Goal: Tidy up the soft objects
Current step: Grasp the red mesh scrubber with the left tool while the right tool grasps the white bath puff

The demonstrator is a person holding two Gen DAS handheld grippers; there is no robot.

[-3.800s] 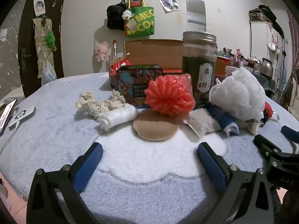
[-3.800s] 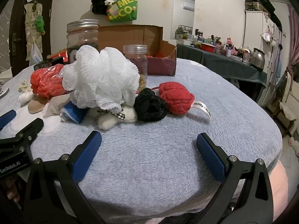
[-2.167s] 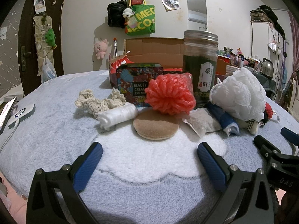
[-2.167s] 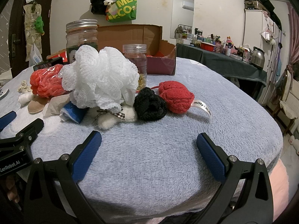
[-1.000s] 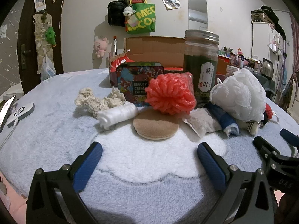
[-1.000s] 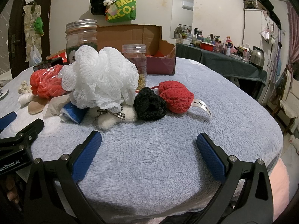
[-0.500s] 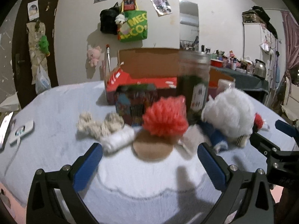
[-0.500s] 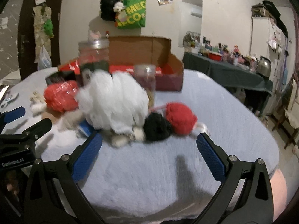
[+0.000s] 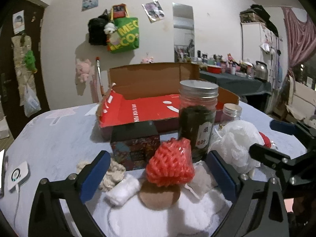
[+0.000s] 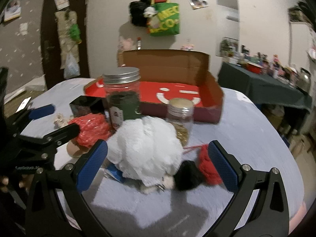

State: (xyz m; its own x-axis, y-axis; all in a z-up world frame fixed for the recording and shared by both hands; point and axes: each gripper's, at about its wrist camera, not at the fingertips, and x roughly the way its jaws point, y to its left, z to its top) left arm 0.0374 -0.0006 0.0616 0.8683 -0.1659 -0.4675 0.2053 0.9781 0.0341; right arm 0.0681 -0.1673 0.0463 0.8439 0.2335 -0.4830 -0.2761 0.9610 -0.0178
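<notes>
Soft things lie on a pale fleece-covered table (image 9: pixel 49 138). In the left wrist view: a red mesh puff (image 9: pixel 170 165), a tan round pad (image 9: pixel 159 197), a white roll (image 9: pixel 122 189), a beige knit piece (image 9: pixel 112 172) and a white mesh puff (image 9: pixel 237 146). My left gripper (image 9: pixel 158 175) is open above the red puff. In the right wrist view my right gripper (image 10: pixel 158 162) is open above the white mesh puff (image 10: pixel 147 148), with a black pom (image 10: pixel 187 174) and a red knit piece (image 10: pixel 207 165) beside it.
An open cardboard box with a red inside (image 9: pixel 146 108) stands behind the pile. A tall dark jar (image 9: pixel 197 122), a small jar (image 10: pixel 179 116) and a printed tin (image 9: pixel 136 146) stand among the soft things. A white device with a cable (image 9: pixel 17 174) lies at left.
Both grippers have risen and moved forward over the pile, so I look down on it. Nothing has been taken hold of.
</notes>
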